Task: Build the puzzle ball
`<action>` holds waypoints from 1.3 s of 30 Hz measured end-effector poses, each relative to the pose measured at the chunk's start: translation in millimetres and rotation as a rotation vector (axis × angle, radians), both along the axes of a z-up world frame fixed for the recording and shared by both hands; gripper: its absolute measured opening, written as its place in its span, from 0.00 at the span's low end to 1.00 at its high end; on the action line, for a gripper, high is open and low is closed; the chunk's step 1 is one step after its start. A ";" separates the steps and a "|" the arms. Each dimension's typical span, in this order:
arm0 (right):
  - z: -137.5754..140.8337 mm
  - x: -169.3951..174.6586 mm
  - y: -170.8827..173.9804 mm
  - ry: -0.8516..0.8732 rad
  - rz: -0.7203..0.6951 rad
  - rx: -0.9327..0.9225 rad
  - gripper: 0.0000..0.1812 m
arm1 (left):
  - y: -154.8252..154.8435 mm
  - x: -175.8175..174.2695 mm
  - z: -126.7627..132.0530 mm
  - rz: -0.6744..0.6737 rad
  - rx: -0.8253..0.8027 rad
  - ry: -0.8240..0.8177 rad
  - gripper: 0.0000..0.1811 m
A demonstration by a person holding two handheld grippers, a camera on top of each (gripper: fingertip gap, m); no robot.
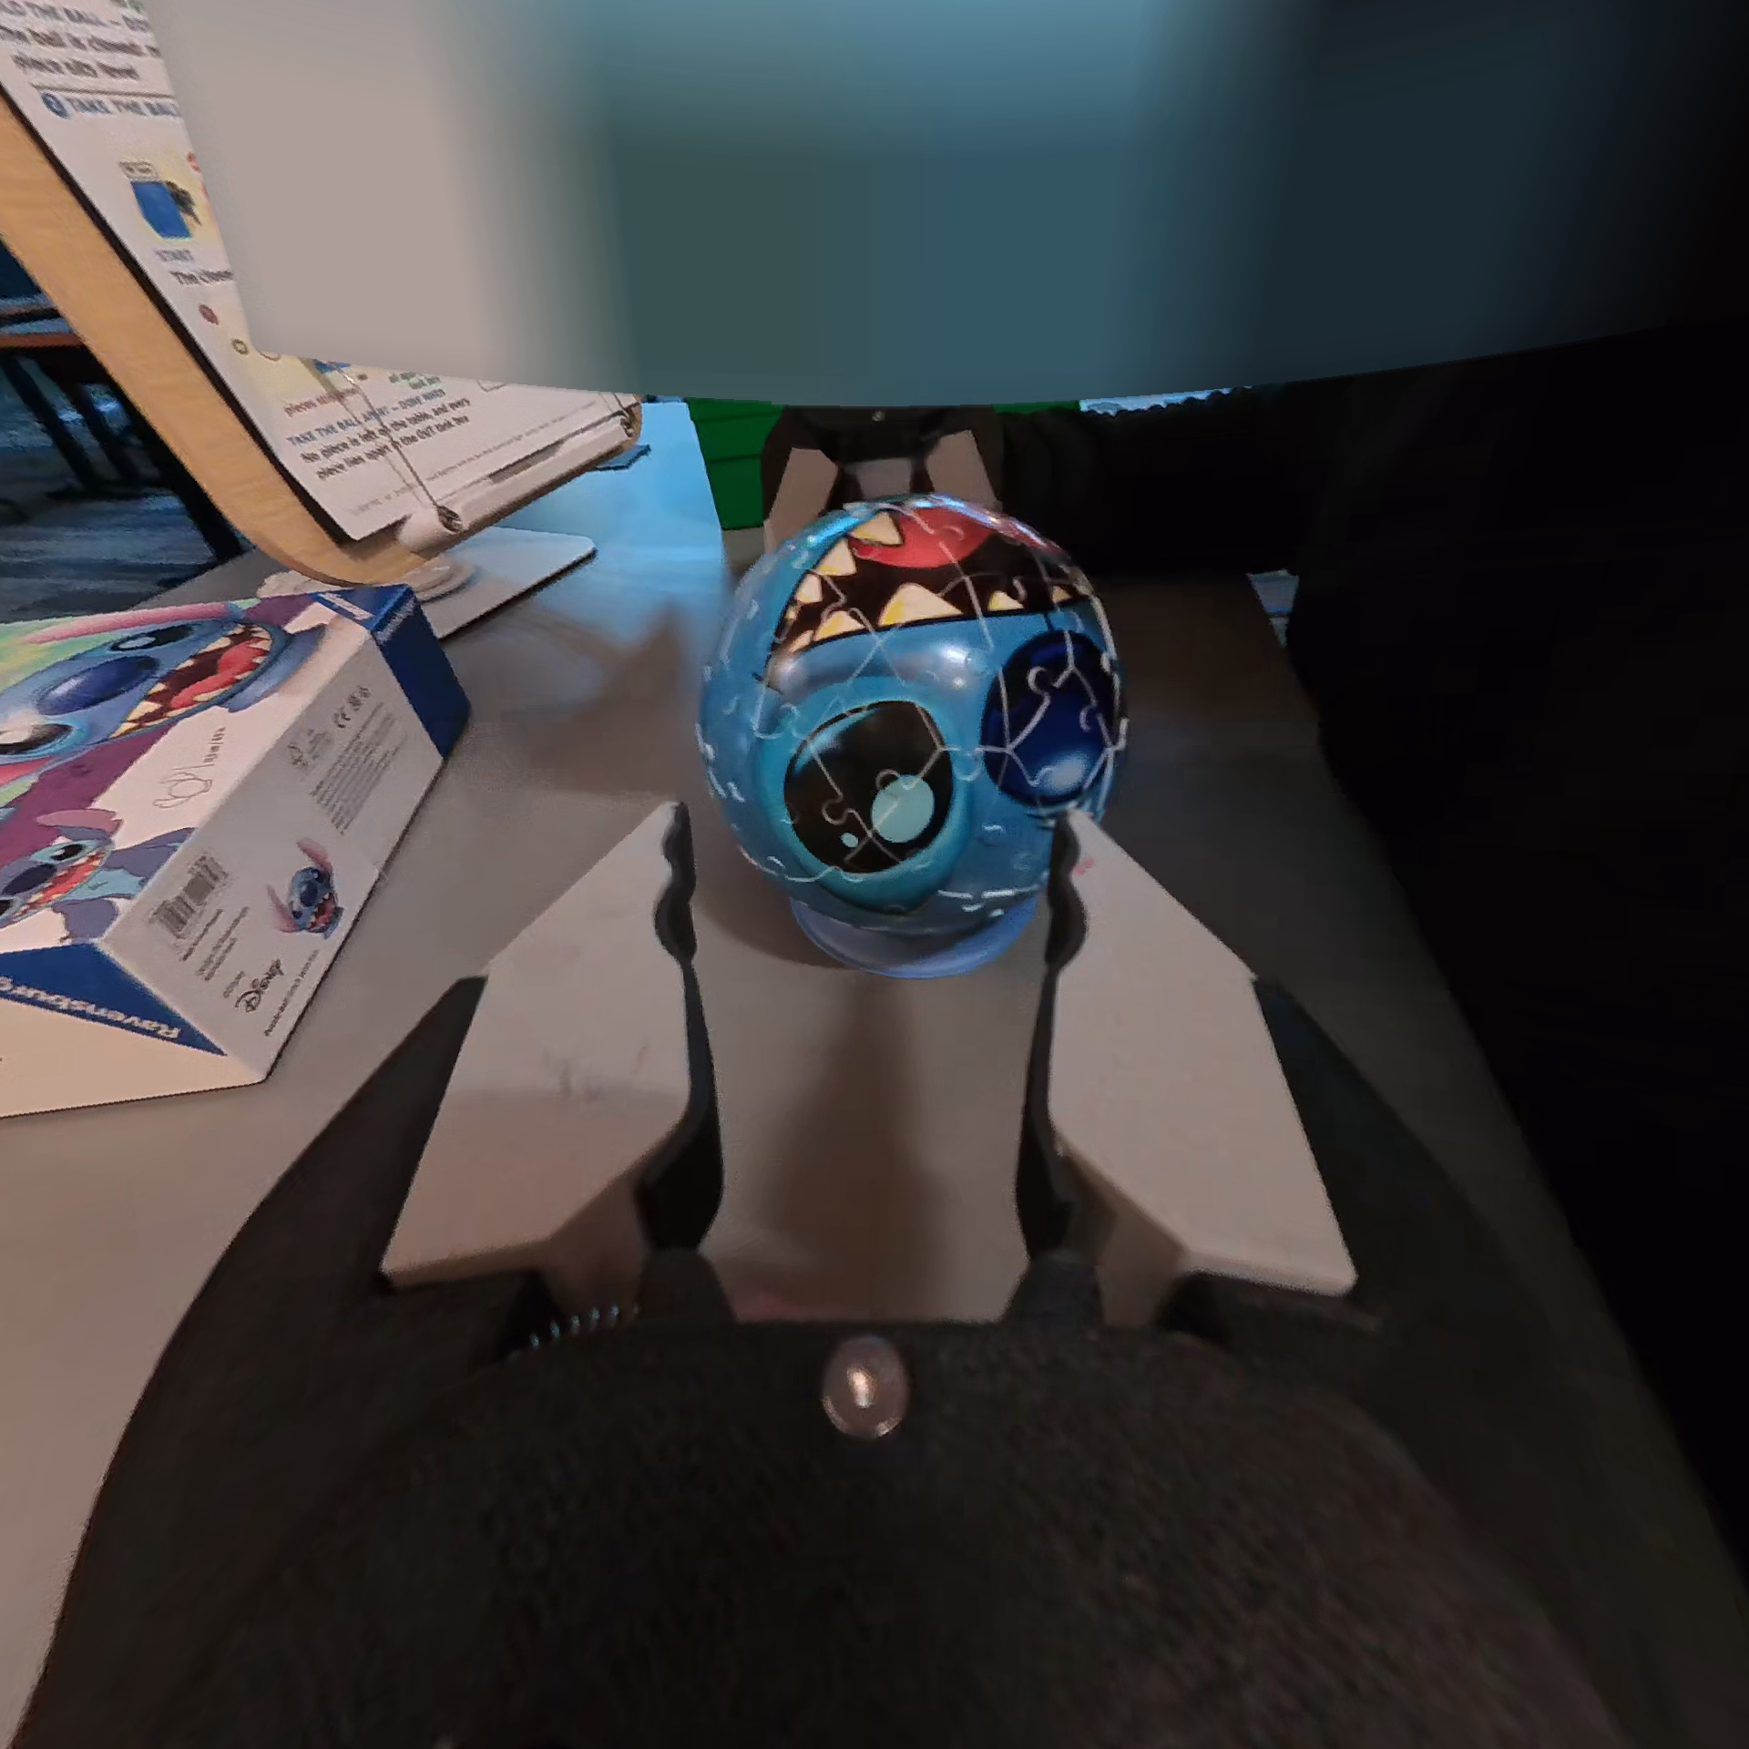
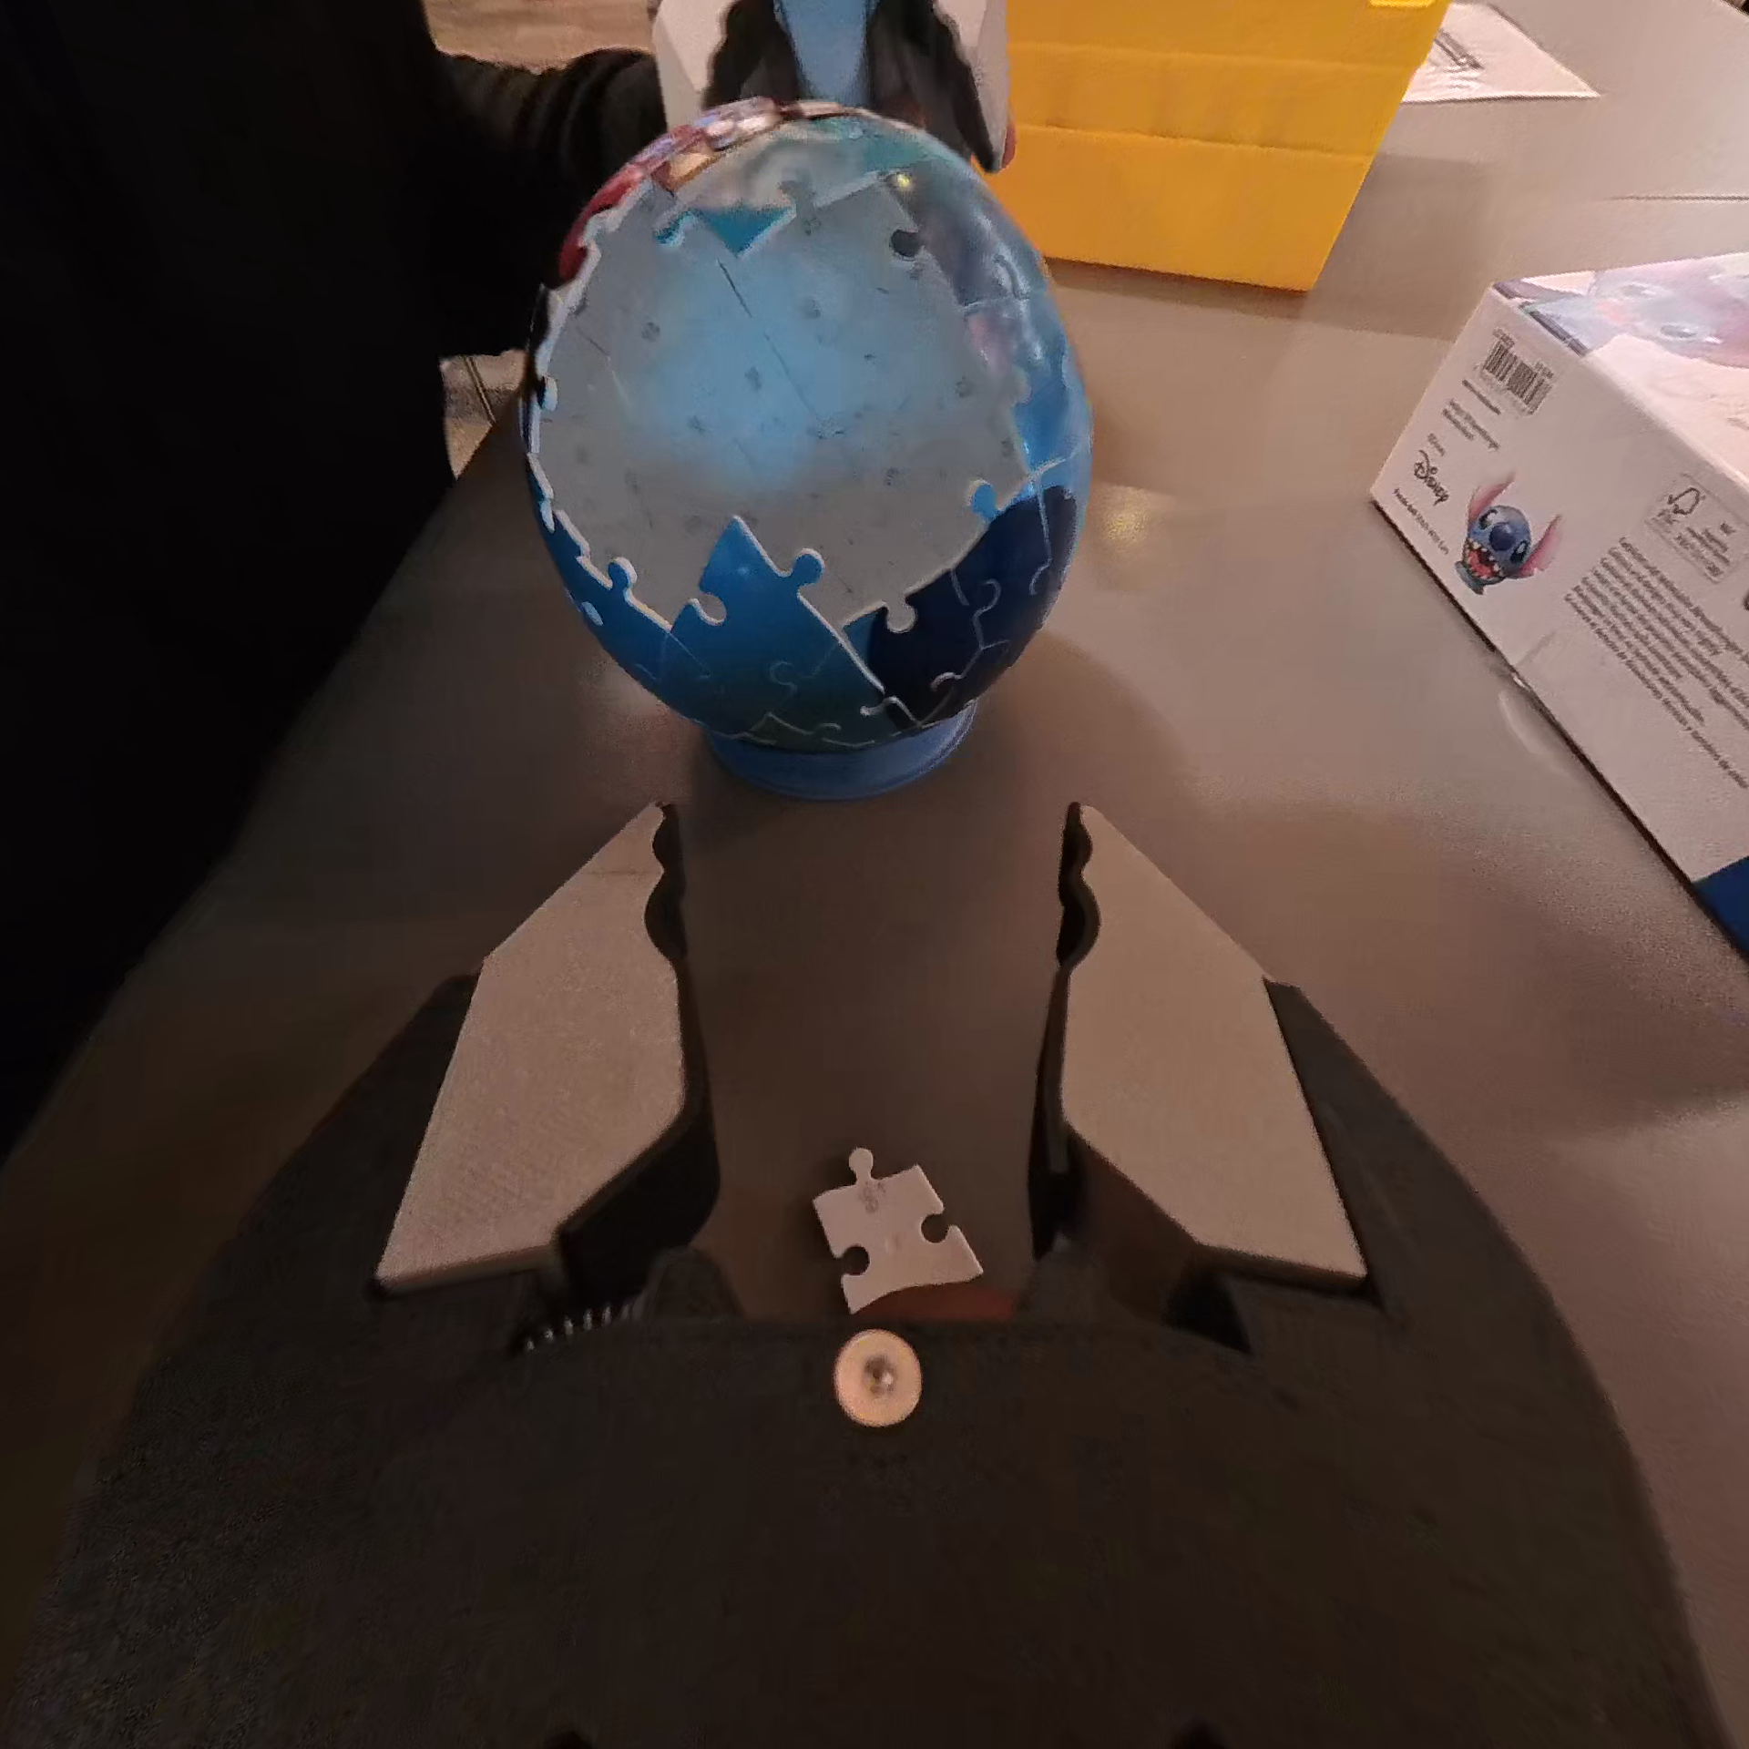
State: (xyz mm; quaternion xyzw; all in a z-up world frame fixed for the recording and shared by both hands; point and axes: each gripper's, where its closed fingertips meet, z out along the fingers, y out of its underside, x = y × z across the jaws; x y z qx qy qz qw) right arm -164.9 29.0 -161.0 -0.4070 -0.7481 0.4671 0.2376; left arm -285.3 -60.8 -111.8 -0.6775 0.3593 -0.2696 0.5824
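**Puzzle ball on its stand, both tools open**

The ball (image 1: 913, 733) is sitting on a blue stand (image 1: 899, 946) on the grey tabletop (image 1: 833, 1069), at the centre of the left wrist view. From this side its printed face is showing: a toothed mouth at the top and two dark eyes below (so the picture is sitting upside down). The left tool (image 1: 871, 833) is hovering in front of it with its jaws spread and nothing between them; its right fingertip (image 1: 1068, 856) is overlapping the ball's lower right edge in the frame, though I cannot tell whether it is touching.

In the right wrist view the ball (image 2: 804, 445) is standing in the upper middle, and a large gap is showing in its shell: the pale insides of the far pieces are visible through it, ringed by jagged blue piece edges. The stand (image 2: 838, 762) is sitting just beyond the tips of the right tool (image 2: 866, 833), whose jaws are spread wide and holding nothing. One loose piece (image 2: 894, 1226), pale side up, is lying on the tabletop (image 2: 1230, 662) low in the frame, between the bases of the fingers, partly hidden by the tool's black body.

The puzzle box (image 1: 199, 833) is lying at the left edge of the left wrist view, with a sheet holder (image 1: 312, 379) standing above it at upper left. In the right wrist view the box (image 2: 1590, 492) is lying at the right edge, and a yellow bin (image 2: 1202, 142) is sitting at the upper right. The other tool is showing only partly behind the ball, at the top of each view.
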 end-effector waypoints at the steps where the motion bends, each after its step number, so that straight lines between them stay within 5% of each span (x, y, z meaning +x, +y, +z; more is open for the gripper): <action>1: 0.3 -0.8 -1.5 0.005 -0.002 0.014 0.44 | -1.3 2.3 -2.7 -0.012 -0.009 0.012 0.41; 13: -3.8 -18.2 -16.2 0.112 -0.053 0.177 0.64 | 7.1 25.2 -27.8 0.033 0.041 0.187 0.52; 39: -3.4 -40.0 -33.1 0.160 -0.077 0.216 0.59 | 28.2 44.4 -43.1 0.187 0.080 0.331 0.59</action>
